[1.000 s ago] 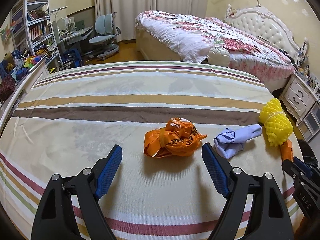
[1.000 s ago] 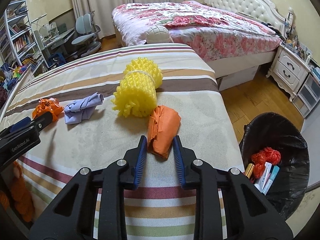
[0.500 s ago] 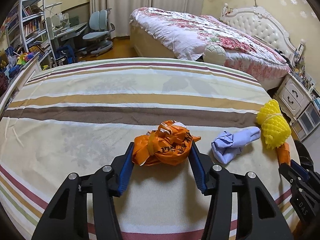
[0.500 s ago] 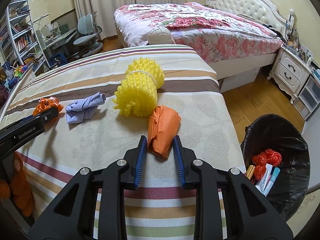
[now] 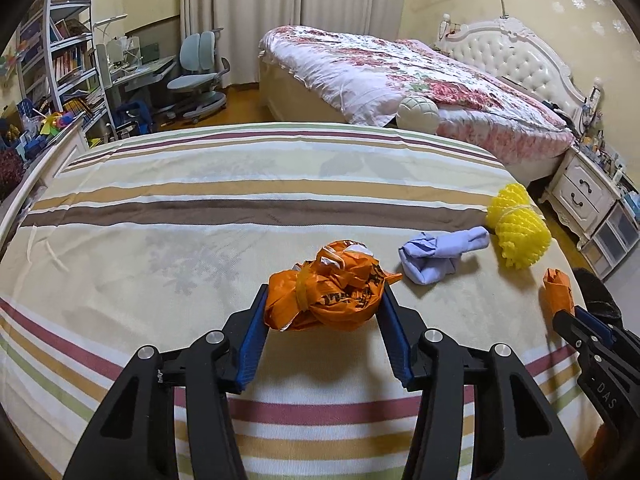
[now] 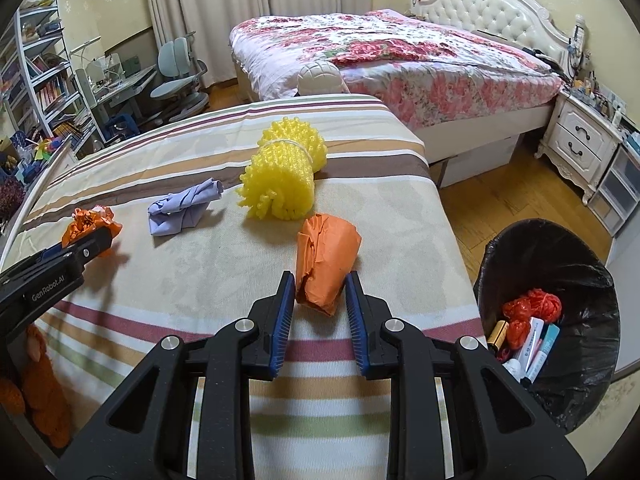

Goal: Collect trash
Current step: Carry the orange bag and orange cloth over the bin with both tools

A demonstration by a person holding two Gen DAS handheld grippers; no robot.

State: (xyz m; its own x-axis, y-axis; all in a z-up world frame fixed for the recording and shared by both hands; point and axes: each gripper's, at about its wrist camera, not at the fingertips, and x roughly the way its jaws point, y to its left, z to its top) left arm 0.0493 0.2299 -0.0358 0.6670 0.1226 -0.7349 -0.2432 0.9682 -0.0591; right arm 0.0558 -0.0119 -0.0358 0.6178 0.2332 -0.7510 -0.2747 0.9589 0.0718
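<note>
— Where is the trash, and what do the tongs have?

— On the striped bed [image 6: 208, 280], toward its right edge. The left gripper [image 5: 323, 322] pinches the crumpled orange bag [image 5: 326, 296]; the right gripper [image 6: 320, 300] is nipped on the near end of the folded orange wrapper [image 6: 326, 258].

— How will they handle?

— Light, soft and crushable, I judge, and the bag's film may slip. Grip across the bunched middle. The bin [image 6: 576, 396] stands on the floor beside that edge.

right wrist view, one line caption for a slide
Right gripper clamps an orange paper wad on the striped bed, beside a lined trash bin.
</note>
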